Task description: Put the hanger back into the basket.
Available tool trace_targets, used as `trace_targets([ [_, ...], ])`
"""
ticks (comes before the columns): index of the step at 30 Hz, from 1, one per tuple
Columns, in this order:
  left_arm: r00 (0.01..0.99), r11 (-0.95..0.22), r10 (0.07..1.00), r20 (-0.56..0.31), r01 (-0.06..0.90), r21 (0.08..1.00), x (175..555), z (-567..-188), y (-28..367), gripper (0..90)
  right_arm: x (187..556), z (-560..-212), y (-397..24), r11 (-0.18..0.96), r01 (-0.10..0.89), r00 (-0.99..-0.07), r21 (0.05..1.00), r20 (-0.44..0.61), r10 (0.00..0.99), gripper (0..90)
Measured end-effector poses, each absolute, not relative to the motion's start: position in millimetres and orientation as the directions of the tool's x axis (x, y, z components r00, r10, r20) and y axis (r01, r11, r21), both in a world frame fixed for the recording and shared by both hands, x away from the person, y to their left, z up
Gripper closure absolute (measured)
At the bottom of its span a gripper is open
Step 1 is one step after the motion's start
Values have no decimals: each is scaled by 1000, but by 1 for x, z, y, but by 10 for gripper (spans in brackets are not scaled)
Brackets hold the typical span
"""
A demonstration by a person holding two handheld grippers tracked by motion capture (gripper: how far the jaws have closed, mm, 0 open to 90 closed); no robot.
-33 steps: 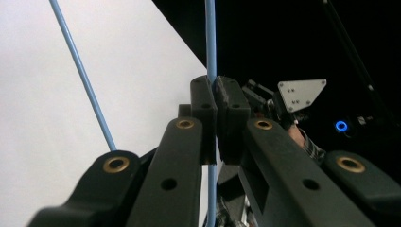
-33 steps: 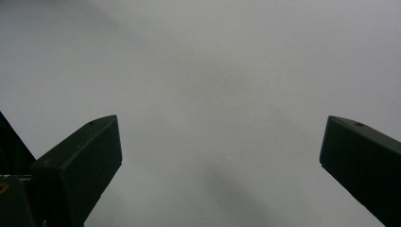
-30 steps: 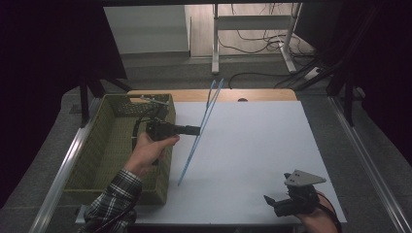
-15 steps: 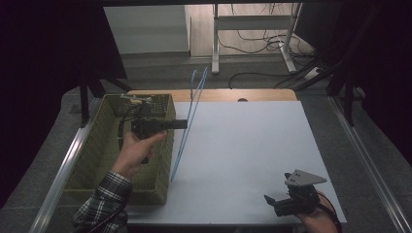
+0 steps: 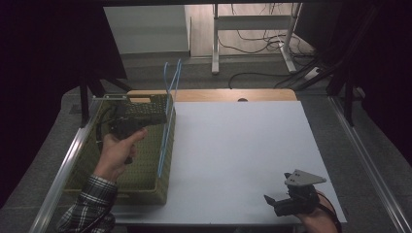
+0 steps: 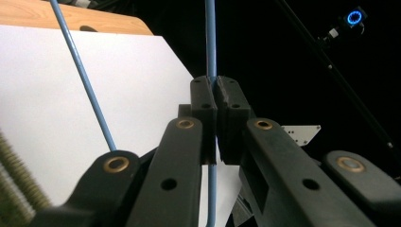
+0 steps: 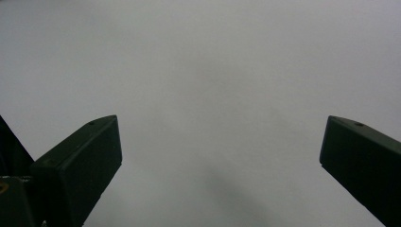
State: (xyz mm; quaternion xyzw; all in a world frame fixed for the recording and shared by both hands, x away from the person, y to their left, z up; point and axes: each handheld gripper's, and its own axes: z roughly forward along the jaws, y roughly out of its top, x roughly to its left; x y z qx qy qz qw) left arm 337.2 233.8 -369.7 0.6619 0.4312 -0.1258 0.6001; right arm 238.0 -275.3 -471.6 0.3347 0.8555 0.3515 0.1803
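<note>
A thin blue rod bent into a long narrow loop (image 5: 163, 145) stands nearly upright over the right wall of a woven olive basket (image 5: 145, 189). My left gripper (image 5: 163, 116), held by a hand in a plaid sleeve, is shut on it above the basket. In the left gripper view the pads (image 6: 204, 101) pinch one strand of the blue rod (image 6: 210, 42); the other strand slants past on the left. My right gripper (image 5: 274, 204) rests at the near right edge of the white sheet (image 5: 243, 141), open, with nothing between its jaws (image 7: 220, 137).
The basket sits along the table's left side, beside a metal rail (image 5: 63, 165). A strip of wooden tabletop (image 5: 218, 94) shows behind the white sheet. Beyond the table are desk legs (image 5: 214, 43) and loose cables (image 5: 262, 73) on the floor.
My left hand has carried the blue rod leftward and away from me, from over the white sheet to over the basket. The right gripper has stayed put.
</note>
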Motion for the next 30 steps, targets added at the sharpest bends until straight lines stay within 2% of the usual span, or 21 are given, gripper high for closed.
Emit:
trace_targets([
  [15,540,191,495,-681,697,691,320,-374,280,877,238,-472,-275,531,448,-710,719,-75,700,0],
  [30,440,321,575,-690,654,685,296,-391,318,877,238,-472,-274,534,450,-709,716,-78,701,0],
])
